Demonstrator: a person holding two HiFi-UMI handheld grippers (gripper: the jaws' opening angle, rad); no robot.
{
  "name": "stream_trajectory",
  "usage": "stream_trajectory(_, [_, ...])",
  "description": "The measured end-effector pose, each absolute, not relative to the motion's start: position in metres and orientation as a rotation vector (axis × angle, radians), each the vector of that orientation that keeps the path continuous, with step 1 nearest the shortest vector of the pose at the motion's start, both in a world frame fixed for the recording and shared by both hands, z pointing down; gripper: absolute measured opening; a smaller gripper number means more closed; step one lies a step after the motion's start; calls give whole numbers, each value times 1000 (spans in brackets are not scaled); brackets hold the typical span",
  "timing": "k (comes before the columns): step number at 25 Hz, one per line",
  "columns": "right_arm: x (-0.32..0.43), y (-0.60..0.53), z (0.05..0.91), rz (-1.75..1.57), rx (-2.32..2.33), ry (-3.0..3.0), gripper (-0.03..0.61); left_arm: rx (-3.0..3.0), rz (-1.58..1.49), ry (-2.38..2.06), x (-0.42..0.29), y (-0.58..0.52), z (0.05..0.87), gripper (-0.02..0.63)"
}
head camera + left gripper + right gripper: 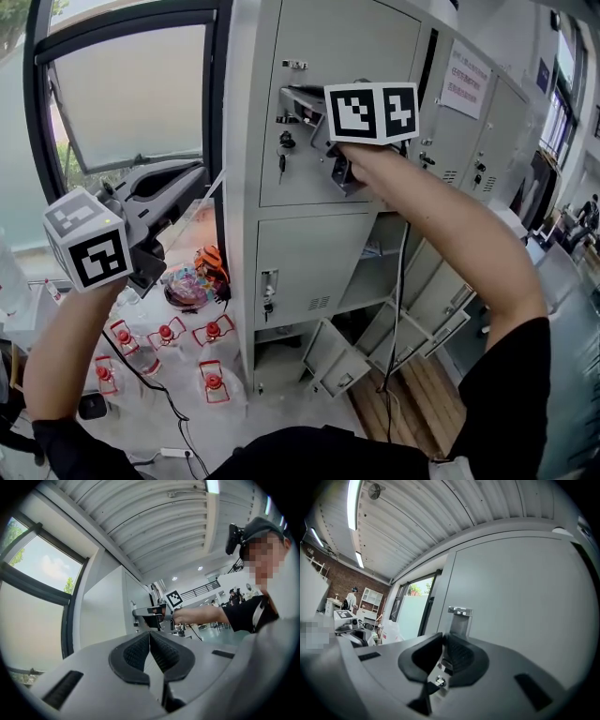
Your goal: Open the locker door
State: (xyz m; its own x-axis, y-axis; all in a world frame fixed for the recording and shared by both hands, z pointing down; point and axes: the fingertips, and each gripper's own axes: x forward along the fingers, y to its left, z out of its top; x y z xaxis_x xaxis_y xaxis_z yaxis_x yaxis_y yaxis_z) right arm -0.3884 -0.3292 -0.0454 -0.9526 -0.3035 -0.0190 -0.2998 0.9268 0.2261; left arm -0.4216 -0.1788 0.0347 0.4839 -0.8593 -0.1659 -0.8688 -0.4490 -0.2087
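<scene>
Grey lockers (319, 253) beside the window (131, 94): right gripper (445, 641) clenched on the upright door handle (459, 623), left gripper (150, 637) closed empty.

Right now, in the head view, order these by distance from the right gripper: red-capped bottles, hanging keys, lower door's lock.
1. hanging keys, just below the right gripper on the upper door.
2. lower door's lock, one locker down.
3. red-capped bottles, far down at the left.
</scene>
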Motion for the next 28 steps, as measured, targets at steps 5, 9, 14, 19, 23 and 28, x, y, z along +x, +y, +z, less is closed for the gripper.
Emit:
stream_trajectory(5, [-385,-326,-45,-365,438,-3083,41,-2455,42,1497,-421,-170,36,17])
stream_trajectory(9, [-381,-325,-47,-374,392,-3091,38,-2478,44,1501,-421,-171,38,17])
stream_trajectory(14, [-375,-310,-48,-359,291,-3117,38,-2476,30,1516,-415,-166,34,17])
stream_trajectory(19, [-357,-297,-49,-345,158,-3143,37,-2479,9,1512,-395,-169,34,17])
stream_trajectory(23, [-344,-286,-49,-349,53,-3160,37,-2454,-12,1532,-379,-168,31,17])
stream_trajectory(28, [-325,-275,-48,-339,-67,-3168,37,-2396,-18,1551,-357,-160,24,17])
